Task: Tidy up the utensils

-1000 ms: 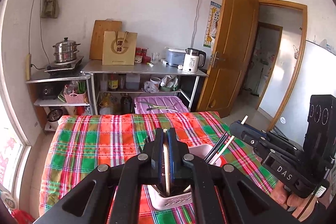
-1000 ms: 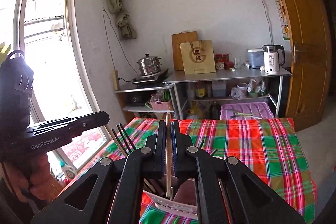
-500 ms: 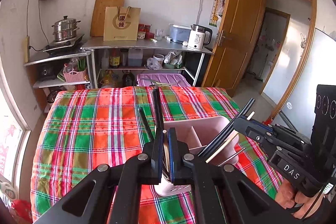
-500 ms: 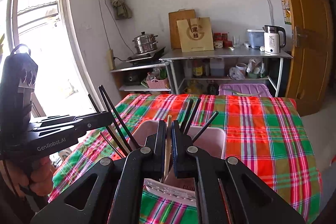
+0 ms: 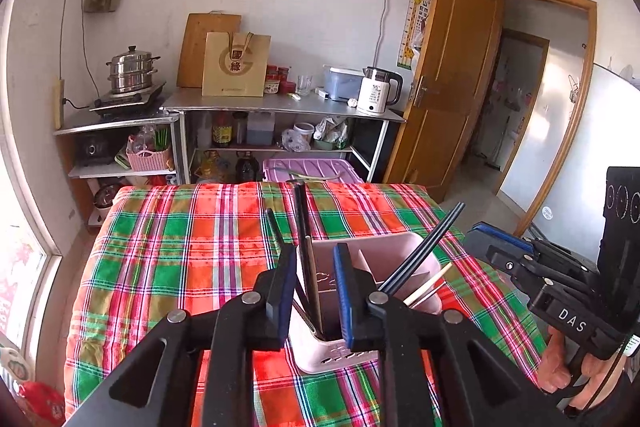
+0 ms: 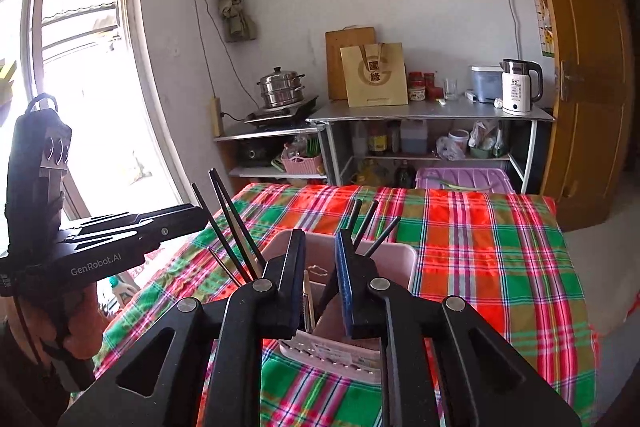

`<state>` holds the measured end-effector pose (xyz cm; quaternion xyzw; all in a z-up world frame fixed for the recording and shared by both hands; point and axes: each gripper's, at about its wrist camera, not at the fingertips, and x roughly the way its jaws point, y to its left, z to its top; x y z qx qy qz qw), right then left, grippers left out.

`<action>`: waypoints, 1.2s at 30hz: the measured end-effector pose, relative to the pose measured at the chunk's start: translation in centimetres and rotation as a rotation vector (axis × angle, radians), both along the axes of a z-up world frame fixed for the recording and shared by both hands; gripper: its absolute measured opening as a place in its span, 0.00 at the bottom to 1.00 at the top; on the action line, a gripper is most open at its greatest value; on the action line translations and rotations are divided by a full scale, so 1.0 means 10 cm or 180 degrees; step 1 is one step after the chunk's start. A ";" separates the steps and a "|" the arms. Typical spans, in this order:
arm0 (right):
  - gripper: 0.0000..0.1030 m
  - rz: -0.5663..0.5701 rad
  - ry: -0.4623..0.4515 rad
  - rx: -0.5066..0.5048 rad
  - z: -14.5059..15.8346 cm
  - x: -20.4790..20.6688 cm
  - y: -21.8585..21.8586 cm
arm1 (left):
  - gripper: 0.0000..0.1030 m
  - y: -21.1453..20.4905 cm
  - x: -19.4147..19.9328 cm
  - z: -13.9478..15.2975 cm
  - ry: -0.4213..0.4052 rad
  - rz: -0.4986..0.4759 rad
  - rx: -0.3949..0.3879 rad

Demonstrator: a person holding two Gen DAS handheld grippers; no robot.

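A pink divided utensil holder (image 5: 404, 259) stands on the plaid tablecloth (image 5: 180, 259); it also shows in the right wrist view (image 6: 396, 259). Black chopsticks (image 5: 432, 247) and a pale wooden chopstick (image 5: 430, 283) lean in its right side. Black chopsticks (image 5: 301, 227) and a wooden one stand in its left compartment, between my left gripper's open jaws. My left gripper (image 5: 314, 291) is open just above the holder. My right gripper (image 6: 320, 279) is open above the holder, with a wooden chopstick (image 6: 307, 303) standing loose between its jaws. Black chopsticks (image 6: 230, 219) lean to the left there.
A metal shelf table (image 5: 280, 107) with a kettle (image 5: 376, 91), a paper bag (image 5: 236, 65) and a steamer pot (image 5: 132, 69) stands behind the table. A purple bin (image 5: 312, 171) sits beyond the far edge. A wooden door (image 5: 452, 67) stands open at right; a window (image 6: 80, 67) is at left.
Both grippers were shut on wooden chopsticks and lowered them into the holder. Both have opened now, and the chopsticks stand loose in the holder.
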<state>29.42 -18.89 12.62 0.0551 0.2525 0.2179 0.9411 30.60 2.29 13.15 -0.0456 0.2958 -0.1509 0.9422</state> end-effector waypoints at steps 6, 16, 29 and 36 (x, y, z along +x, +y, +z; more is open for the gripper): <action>0.27 -0.0012 -0.0079 0.0043 0.02 -0.30 -0.12 | 0.21 0.05 -0.37 0.07 -0.0153 0.0074 0.0022; 0.27 -0.0109 -0.0199 -0.0064 -0.15 -0.94 -0.18 | 0.28 0.01 -1.18 -0.14 -0.0340 0.0155 0.0043; 0.29 -0.0281 -0.0163 -0.0255 -0.62 -1.70 -0.12 | 0.29 -0.20 -2.00 -0.74 -0.0281 0.0233 0.0151; 0.29 -0.0400 -0.0234 -0.0323 -0.76 -2.02 -0.13 | 0.29 -0.19 -2.31 -0.90 -0.0338 0.0328 0.0197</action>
